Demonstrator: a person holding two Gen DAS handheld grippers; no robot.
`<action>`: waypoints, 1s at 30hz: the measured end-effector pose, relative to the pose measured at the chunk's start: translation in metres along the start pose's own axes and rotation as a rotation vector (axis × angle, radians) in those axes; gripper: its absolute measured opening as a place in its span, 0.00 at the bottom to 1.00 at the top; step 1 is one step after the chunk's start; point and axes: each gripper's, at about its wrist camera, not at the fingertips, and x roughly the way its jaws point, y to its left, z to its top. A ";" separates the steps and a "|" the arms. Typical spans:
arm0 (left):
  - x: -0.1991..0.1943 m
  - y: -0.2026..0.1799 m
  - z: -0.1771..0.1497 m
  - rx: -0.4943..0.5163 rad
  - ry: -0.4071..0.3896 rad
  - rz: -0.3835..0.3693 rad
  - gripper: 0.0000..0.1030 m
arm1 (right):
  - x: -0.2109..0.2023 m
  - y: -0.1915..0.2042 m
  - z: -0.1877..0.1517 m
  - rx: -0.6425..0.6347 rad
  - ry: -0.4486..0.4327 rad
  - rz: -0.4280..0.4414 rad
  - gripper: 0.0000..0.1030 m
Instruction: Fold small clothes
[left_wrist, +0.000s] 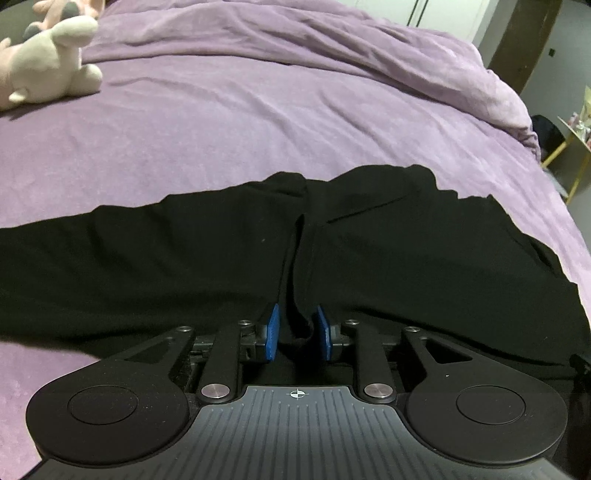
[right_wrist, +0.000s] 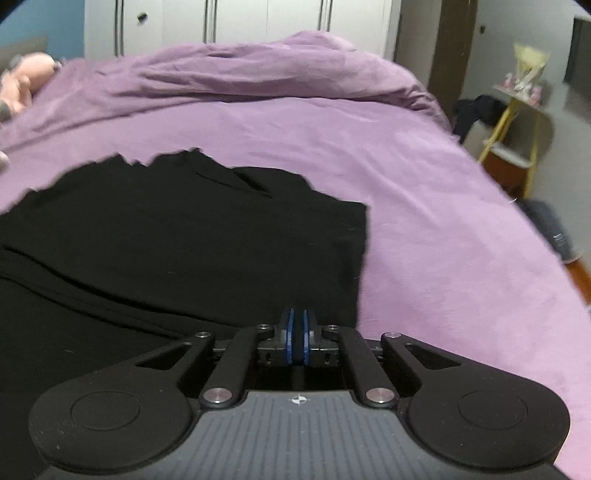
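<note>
Bed (left_wrist: 258, 122): purple cover, lightly creased; soft, yielding surface, so drag likely when sliding cloth.
Bunched duvet (right_wrist: 258, 74): heaped along far side, well apart from work area.
Black garment (left_wrist: 184, 258): spread flat on near part of bed, across both views; raised ridge of fabric running down middle toward left gripper; straight right edge visible in right wrist view.
Plush toys (left_wrist: 48, 66): far left corner, clear of fold path.
Left gripper (left_wrist: 297, 334): narrowly parted, blue pads either side of central ridge; actual pinch not confirmed.
Right gripper (right_wrist: 296, 338): pads almost closed at near hem, close to right edge; cloth between them not discernible.
Step, judged: gather near edge for fold.
Technique: grip both layers fully, lift both sides level, carry over evenly, lay down flat.
Risk: single layer caught, skewed fold.
</note>
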 end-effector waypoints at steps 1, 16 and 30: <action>0.000 0.000 0.000 0.002 0.000 0.002 0.25 | 0.001 -0.001 0.000 -0.005 0.004 -0.004 0.00; -0.001 -0.004 -0.005 0.056 0.001 0.033 0.25 | 0.006 0.011 -0.004 -0.141 -0.016 -0.126 0.00; -0.014 0.020 -0.007 -0.077 0.008 -0.053 0.40 | -0.035 -0.016 -0.004 0.011 -0.020 -0.060 0.04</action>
